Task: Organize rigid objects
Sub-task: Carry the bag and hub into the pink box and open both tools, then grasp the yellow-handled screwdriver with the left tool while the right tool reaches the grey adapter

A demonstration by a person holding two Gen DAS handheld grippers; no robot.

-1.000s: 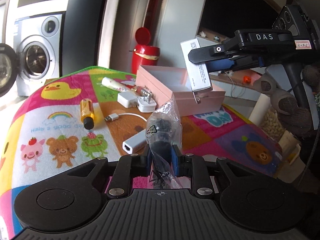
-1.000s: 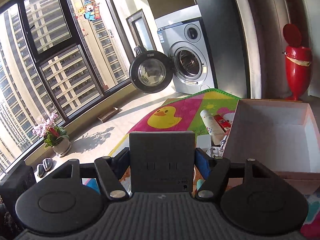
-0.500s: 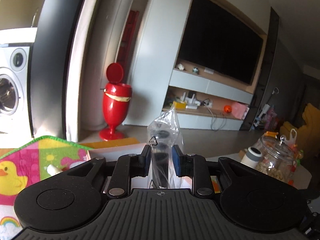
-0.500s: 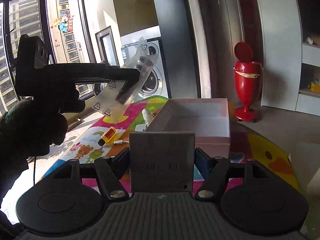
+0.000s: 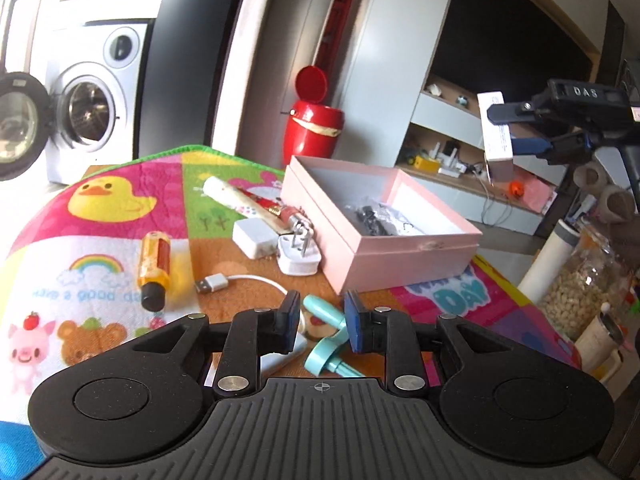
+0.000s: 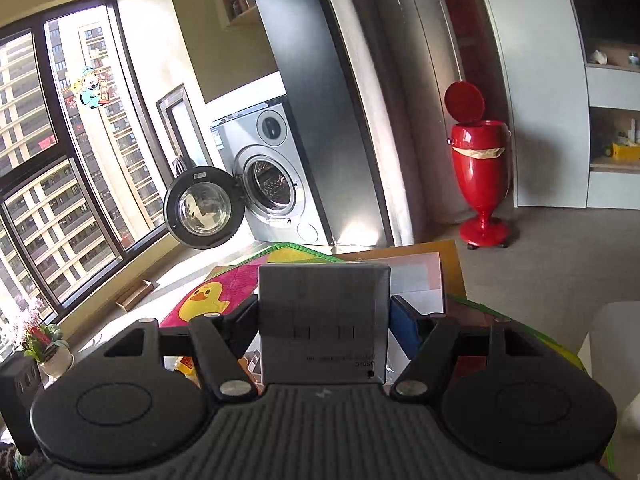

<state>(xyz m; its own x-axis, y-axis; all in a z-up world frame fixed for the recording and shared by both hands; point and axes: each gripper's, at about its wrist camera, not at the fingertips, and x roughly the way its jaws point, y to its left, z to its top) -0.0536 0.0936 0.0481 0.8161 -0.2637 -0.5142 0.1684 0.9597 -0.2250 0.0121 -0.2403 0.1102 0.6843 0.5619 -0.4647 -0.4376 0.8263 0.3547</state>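
An open pink box (image 5: 400, 258) stands on the colourful play mat (image 5: 100, 240). A clear bag with a dark object (image 5: 376, 216) lies inside it. My left gripper (image 5: 322, 316) is open and empty, low over the mat above a teal tool (image 5: 326, 340). My right gripper (image 6: 324, 316) is shut on a small grey-white carton (image 6: 324, 320); in the left wrist view it (image 5: 516, 124) hangs high to the right of the box, with the carton (image 5: 496, 128) upright in it. The box top (image 6: 416, 276) peeks out behind the carton.
On the mat lie a yellow tube (image 5: 154, 270), a white charger (image 5: 256, 238), a white plug (image 5: 298, 254), a USB cable (image 5: 224, 282) and a patterned tube (image 5: 240, 200). A glass jar (image 5: 580, 288) stands at the right. A red bin (image 6: 480, 176) and washing machine (image 6: 264, 184) stand behind.
My left gripper let go of the clear bag, which now lies in the pink box, and came down open over the mat. My right gripper still holds the carton and has swung away.
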